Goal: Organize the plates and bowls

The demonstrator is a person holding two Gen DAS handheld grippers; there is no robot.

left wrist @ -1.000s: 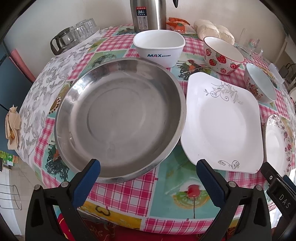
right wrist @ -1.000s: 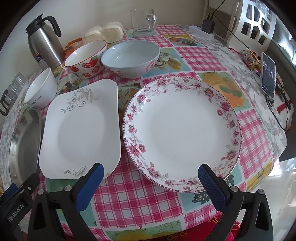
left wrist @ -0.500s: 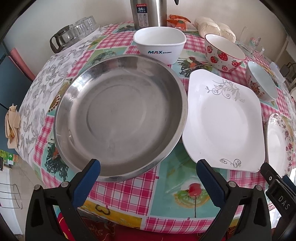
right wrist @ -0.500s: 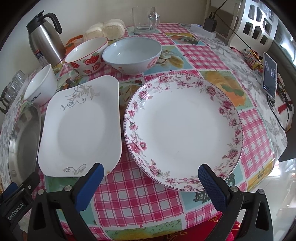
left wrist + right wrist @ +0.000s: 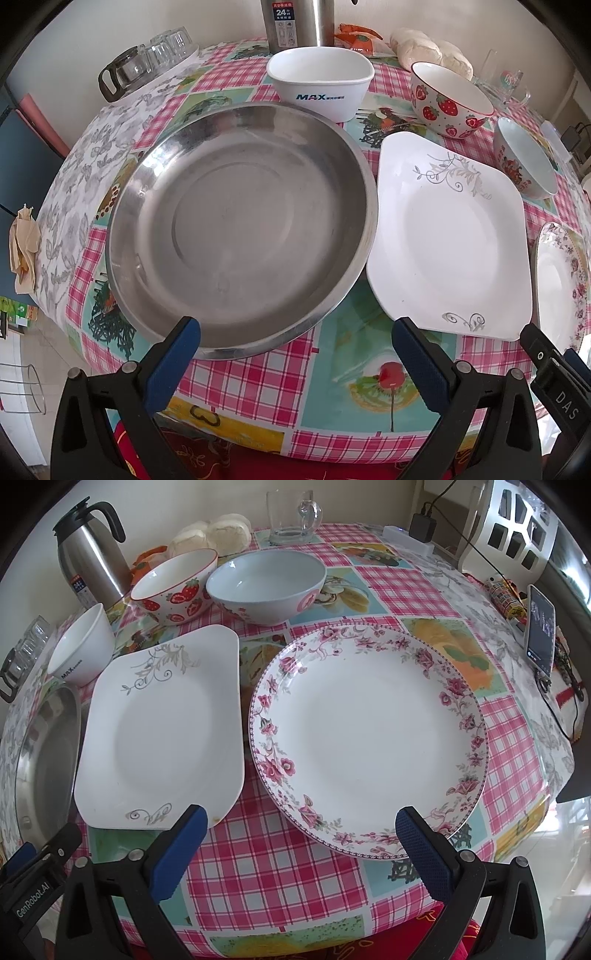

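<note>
A large steel pan (image 5: 240, 229) fills the left wrist view, with a white square plate (image 5: 450, 236) to its right. Behind them stand a white MAX bowl (image 5: 319, 85), a strawberry bowl (image 5: 448, 99) and a pale blue bowl (image 5: 524, 162). In the right wrist view a round floral plate (image 5: 369, 738) lies beside the square plate (image 5: 162, 731). My left gripper (image 5: 295, 343) hovers open at the pan's near rim. My right gripper (image 5: 297, 830) is open at the floral plate's near edge, holding nothing.
A steel thermos (image 5: 92, 550), a glass mug (image 5: 295, 517), buns (image 5: 218, 535) and glass cups (image 5: 147, 62) line the far side. A phone (image 5: 539, 631) and cables lie at the right edge. The checked tablecloth (image 5: 266, 867) drops off just in front of both grippers.
Both grippers have risen slightly and edged toward the table; the dishes sit a little lower and larger in view. Nothing on the table has moved.
</note>
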